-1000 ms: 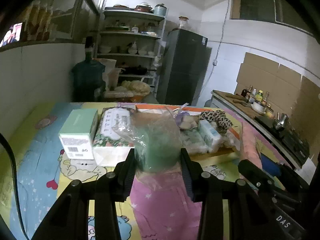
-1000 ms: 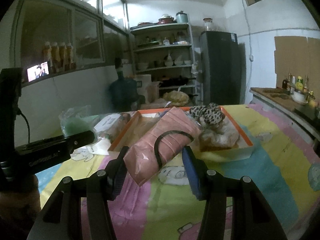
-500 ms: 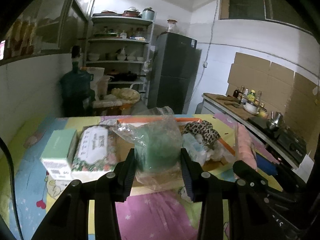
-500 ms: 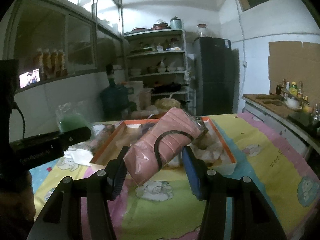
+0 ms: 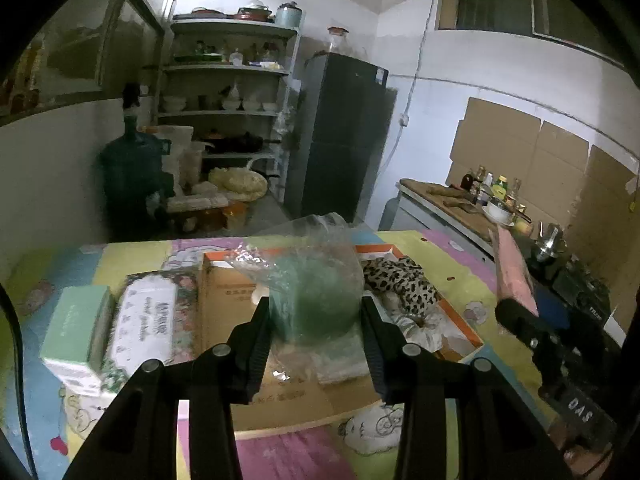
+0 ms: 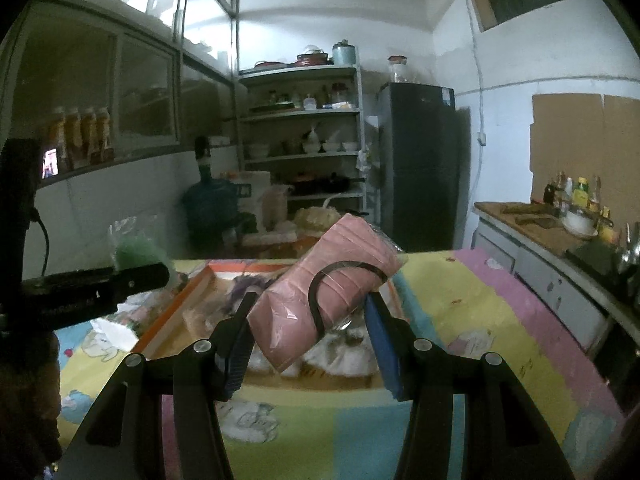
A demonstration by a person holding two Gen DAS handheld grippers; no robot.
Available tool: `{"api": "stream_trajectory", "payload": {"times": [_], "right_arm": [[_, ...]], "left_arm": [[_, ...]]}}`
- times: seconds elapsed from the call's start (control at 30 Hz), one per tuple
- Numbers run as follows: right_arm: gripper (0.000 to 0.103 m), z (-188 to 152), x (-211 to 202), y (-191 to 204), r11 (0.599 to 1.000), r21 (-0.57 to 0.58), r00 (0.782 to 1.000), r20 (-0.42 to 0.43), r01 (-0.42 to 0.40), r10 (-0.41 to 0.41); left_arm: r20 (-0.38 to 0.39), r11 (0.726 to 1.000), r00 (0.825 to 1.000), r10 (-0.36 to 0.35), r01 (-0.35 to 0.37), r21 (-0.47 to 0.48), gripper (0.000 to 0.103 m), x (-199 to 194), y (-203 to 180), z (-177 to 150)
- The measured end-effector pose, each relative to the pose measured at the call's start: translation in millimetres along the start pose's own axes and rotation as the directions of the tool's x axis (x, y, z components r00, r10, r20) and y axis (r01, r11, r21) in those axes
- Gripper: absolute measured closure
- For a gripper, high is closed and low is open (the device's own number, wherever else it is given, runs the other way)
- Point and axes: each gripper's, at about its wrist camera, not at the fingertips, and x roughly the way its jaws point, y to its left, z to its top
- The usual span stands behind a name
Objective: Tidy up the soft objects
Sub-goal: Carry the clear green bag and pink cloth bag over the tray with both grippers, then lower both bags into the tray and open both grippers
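Held above the near end of the orange-rimmed cardboard tray by the left gripper: a clear plastic bag with a green soft bundle inside, pinched between both pads, loose film bunched up over the top. Held over the same tray in the right-wrist view by the right gripper: a pink pack in clear wrap with a dark loop across its face, tilted up toward the far right, clamped between the black pad and the blue one. Lay inside the tray — a leopard-print soft piece at the far right, white wrapped soft packs just nearer than it, bare cardboard floor along the left side. Stood outside the tray, just beyond its left wall: a floral tissue pack, touching or nearly so, and past that a mint-green box. All set on a table under a cartoon-print cloth, the tray roughly at its middle.
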Motion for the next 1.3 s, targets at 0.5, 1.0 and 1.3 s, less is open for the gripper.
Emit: {"api": "stream_trajectory", "payload": {"times": [0.5,1.0,1.3], "right_arm": [[0.049,46,70,-26,0.988,-0.046,0.987,-0.074,-0.149,0.146],[0.049,65,176,-20,0.959,0.004,0.921,-0.277,-0.283,0.273],[0.049,49,226,-15,0.959,0.019,0.874,-0.406,-0.282,0.265]], "left_arm": [[-0.060,0.998,0.997,-0.047,0.045,-0.031,0.060,49,-13,17],[-0.188,0.999,0.981,-0.049,0.052,0.009,0.060,91,-14,-4],[-0.238,0.999,0.970,-0.044,0.048,0.012,0.060,105,-16,-15]]}}
